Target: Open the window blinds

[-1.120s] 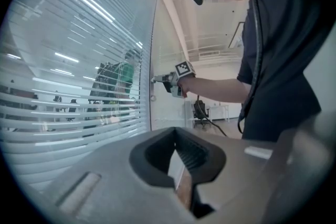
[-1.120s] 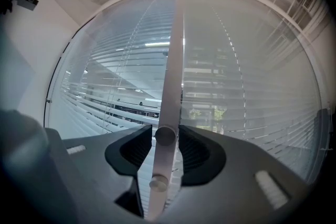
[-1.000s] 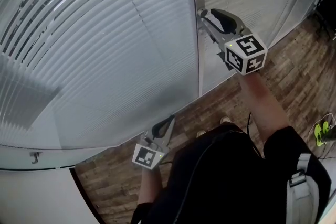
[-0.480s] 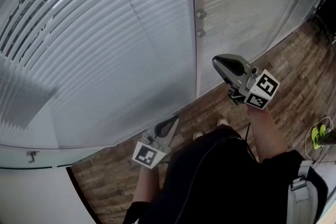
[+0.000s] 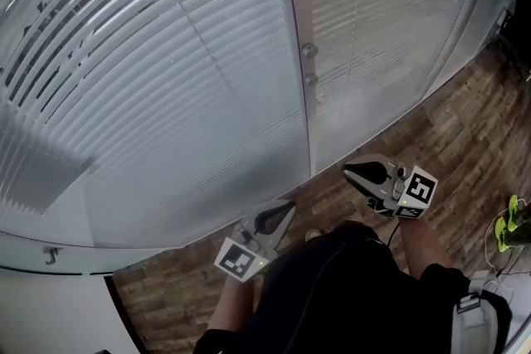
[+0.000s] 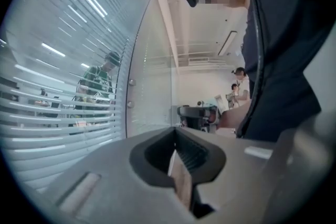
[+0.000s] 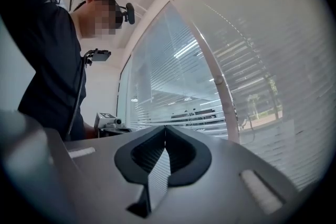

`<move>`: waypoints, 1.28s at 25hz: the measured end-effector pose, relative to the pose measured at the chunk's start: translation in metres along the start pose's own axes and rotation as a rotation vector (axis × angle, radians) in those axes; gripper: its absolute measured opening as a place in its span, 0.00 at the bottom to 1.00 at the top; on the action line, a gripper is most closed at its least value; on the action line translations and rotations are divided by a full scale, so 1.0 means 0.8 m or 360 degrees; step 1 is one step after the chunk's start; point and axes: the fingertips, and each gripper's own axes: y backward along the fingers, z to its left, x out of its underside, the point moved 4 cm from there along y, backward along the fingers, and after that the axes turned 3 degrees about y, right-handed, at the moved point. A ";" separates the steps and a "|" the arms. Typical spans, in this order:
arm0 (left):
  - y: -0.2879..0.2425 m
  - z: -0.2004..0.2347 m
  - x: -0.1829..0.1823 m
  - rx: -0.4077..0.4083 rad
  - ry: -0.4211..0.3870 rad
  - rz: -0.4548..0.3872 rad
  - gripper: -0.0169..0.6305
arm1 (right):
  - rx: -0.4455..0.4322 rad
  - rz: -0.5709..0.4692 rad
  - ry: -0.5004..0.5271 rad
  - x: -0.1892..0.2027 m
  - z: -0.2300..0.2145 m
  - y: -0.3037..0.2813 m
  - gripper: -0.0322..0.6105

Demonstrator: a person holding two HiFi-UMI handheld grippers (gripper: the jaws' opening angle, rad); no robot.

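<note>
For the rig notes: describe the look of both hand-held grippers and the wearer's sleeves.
The left hand-held gripper and right hand-held gripper are alike: grey shells, black ribbed jaw pads, and a white cube with black square markers. The person wears a dark top; the forearms are bare.

The left gripper [image 5: 278,218] is held low by the waist, jaws pressed together with nothing between them. The right gripper [image 5: 363,173], on a bare forearm [image 5: 425,251], also has its jaws closed and empty, well apart from the left's.
</note>
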 end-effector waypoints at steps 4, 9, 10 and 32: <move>-0.019 -0.006 -0.004 0.0001 0.0007 0.0010 0.03 | -0.0040 0.0008 -0.0018 0.001 -0.005 0.015 0.06; -0.051 -0.017 -0.030 -0.0030 -0.0013 -0.0020 0.03 | -0.0097 0.0000 -0.0005 -0.022 -0.016 0.029 0.06; -0.058 -0.020 -0.033 -0.0030 -0.0018 -0.0032 0.03 | -0.0106 -0.0002 -0.0003 -0.025 -0.018 0.034 0.06; -0.127 -0.085 -0.025 -0.0153 -0.0006 -0.0021 0.03 | -0.0263 0.0148 0.0033 -0.031 -0.019 0.114 0.06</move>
